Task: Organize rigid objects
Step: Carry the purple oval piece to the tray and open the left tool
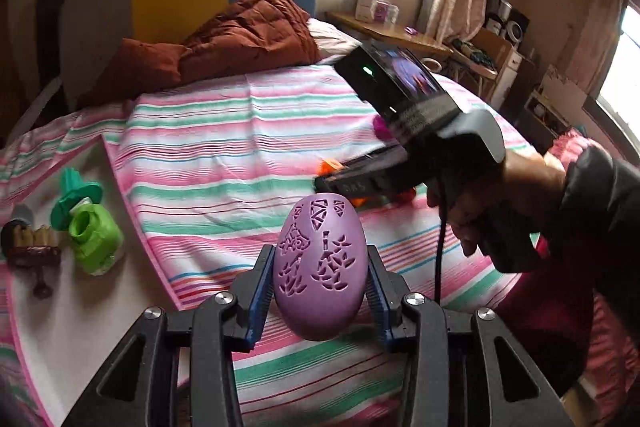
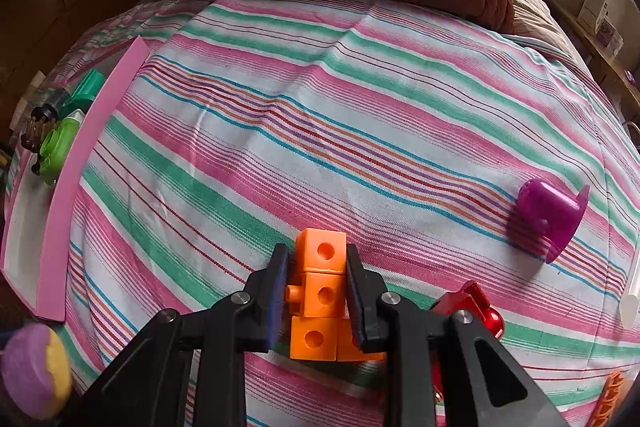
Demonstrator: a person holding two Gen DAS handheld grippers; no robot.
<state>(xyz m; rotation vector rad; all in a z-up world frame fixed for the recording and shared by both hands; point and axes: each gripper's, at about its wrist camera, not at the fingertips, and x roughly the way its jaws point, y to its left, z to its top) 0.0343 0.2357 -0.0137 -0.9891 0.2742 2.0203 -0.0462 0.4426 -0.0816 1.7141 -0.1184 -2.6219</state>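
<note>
My left gripper (image 1: 318, 281) is shut on a purple egg with cut-out patterns (image 1: 318, 271) and holds it upright above the striped bed. My right gripper (image 2: 318, 283) is shut on a stack of orange linking cubes (image 2: 320, 291) just above the bedsheet; its body also shows in the left wrist view (image 1: 404, 123). A pink-rimmed white tray (image 1: 60, 307) lies on the left of the bed with a green bottle (image 1: 94, 239), a green cap piece (image 1: 74, 195) and a brown brush-like thing (image 1: 30, 247). The tray rim (image 2: 76, 163) shows at left in the right wrist view.
A magenta cup-like piece (image 2: 552, 215) lies on its side at right. A red toy (image 2: 476, 307) sits beside my right fingers. A purple-yellow disc (image 2: 34, 371) is at lower left. A brown quilt (image 1: 248, 31) is heaped at the bed's head.
</note>
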